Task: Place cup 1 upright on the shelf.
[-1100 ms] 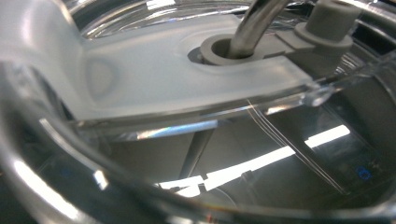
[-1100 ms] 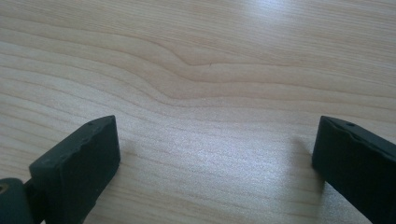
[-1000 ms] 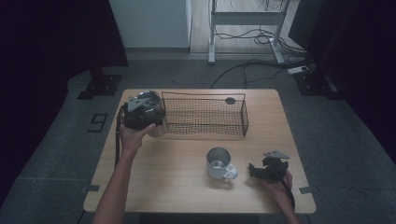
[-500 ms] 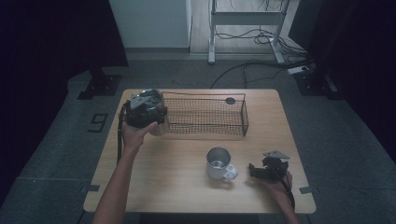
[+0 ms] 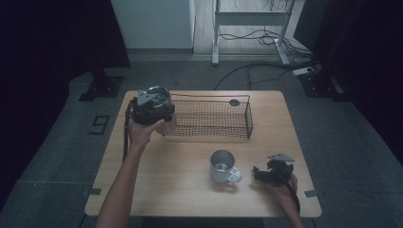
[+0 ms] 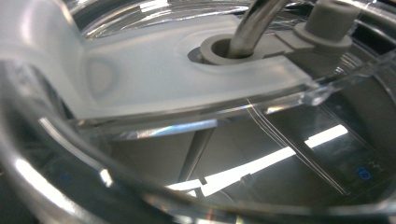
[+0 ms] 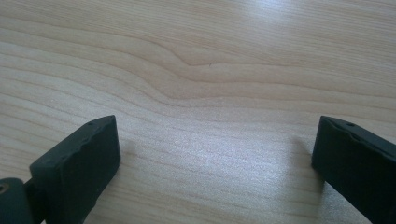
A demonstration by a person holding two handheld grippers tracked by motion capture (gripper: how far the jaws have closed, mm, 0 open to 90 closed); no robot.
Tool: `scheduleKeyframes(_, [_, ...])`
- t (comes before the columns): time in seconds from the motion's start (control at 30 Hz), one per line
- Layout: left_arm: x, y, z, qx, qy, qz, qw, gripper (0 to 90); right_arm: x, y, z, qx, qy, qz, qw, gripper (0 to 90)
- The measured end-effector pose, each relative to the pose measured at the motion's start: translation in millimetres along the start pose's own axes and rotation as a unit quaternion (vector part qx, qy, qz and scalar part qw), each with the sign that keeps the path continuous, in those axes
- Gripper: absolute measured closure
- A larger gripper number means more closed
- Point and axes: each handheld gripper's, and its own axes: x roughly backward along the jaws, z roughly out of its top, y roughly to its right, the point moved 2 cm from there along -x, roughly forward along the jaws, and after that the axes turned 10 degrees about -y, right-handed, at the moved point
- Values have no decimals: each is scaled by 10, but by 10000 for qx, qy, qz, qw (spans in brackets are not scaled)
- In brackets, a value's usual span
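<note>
Nearest to me, the right claw (image 5: 272,173) rests on the light wooden desk (image 5: 180,190) with its jaws wide apart and only bare wood between them. Just beside it, to its left, a small metal mug with a handle (image 5: 223,166) stands upright. Farther away, the left claw (image 5: 153,108) holds a clear glass lid with a grey knob (image 6: 196,93) at the left end of the black wire basket (image 5: 214,118); the jaws themselves are hidden.

On the counter (image 5: 157,185), a wire basket (image 5: 209,118) sits behind the mug (image 5: 222,166), a lidded jar (image 5: 159,102) at its left end
</note>
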Motion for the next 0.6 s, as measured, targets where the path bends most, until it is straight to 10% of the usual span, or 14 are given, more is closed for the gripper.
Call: scheduleKeyframes(0.6, [-179, 56, 148, -9, 44, -34, 10000, 42, 1, -2, 0, -13, -6, 3, 10000, 8])
